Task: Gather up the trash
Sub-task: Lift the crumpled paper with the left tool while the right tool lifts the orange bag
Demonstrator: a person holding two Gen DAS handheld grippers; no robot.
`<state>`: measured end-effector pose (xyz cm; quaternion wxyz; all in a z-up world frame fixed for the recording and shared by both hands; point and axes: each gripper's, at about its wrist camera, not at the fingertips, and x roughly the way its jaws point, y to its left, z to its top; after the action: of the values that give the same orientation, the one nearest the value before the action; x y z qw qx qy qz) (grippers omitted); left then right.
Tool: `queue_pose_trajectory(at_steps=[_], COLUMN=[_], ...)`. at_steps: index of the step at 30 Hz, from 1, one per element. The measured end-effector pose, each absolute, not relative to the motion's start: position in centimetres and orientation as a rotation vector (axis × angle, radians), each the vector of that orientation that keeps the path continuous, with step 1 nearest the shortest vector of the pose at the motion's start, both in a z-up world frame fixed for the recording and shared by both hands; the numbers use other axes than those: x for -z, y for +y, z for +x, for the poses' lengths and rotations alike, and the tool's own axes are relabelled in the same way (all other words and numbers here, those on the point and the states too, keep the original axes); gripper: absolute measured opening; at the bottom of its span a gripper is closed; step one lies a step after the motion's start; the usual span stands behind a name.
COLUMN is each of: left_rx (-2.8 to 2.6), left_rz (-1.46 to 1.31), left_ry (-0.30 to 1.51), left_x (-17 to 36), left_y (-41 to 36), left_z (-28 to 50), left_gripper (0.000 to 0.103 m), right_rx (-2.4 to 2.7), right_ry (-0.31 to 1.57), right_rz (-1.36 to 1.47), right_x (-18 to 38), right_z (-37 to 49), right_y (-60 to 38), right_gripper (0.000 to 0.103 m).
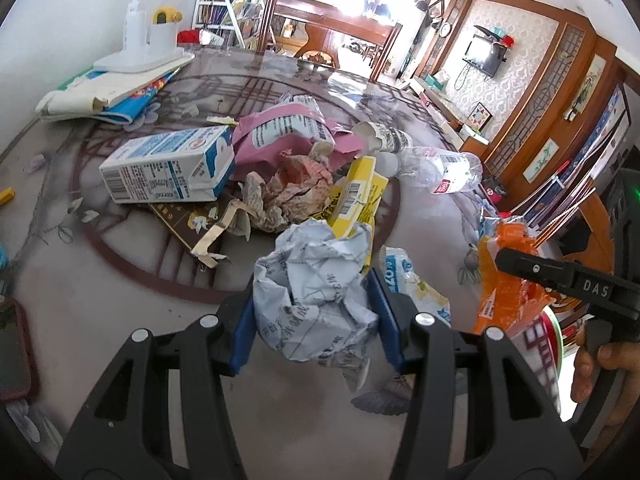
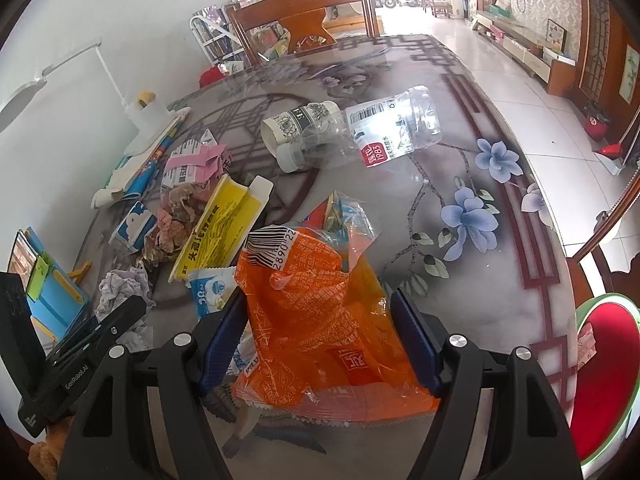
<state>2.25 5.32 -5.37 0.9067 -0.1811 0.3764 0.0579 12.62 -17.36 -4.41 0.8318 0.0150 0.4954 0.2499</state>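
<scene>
My left gripper [image 1: 316, 320] is shut on a crumpled ball of white printed paper [image 1: 316, 292], held just above the table. My right gripper [image 2: 320, 340] is shut on an orange plastic snack wrapper [image 2: 316, 320]; that wrapper [image 1: 500, 280] and the right gripper's black finger show at the right of the left wrist view. Beyond lies a pile: a blue-white milk carton [image 1: 168, 164], a yellow box [image 1: 356, 192], crumpled pinkish paper [image 1: 288, 192], a pink bag [image 1: 280, 128], a clear bottle [image 2: 384, 128] and a paper cup [image 2: 296, 124].
A glass-topped table with a floral cloth [image 2: 472, 208] carries everything. A white desk lamp [image 1: 144, 40] and books [image 1: 100, 96] sit at the far left. A phone [image 1: 12, 352] lies at the near left. A red-and-green bin [image 2: 608, 380] stands at the right, beside a wooden chair.
</scene>
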Motion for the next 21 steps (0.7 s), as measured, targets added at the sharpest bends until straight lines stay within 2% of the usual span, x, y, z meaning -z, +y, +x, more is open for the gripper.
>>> queue_pose_trajectory(at_steps=[21], left_rx=[-0.115], left_rz=[-0.175], left_ry=[0.689], left_x=[2.7], left_y=[1.2], left_z=[1.1], left_gripper=[0.049], right_rx=[-0.511], right_ry=[1.011], right_rz=[0.089], right_x=[3.3], right_z=[12.5], right_y=[-20.9], right_gripper=[0.070])
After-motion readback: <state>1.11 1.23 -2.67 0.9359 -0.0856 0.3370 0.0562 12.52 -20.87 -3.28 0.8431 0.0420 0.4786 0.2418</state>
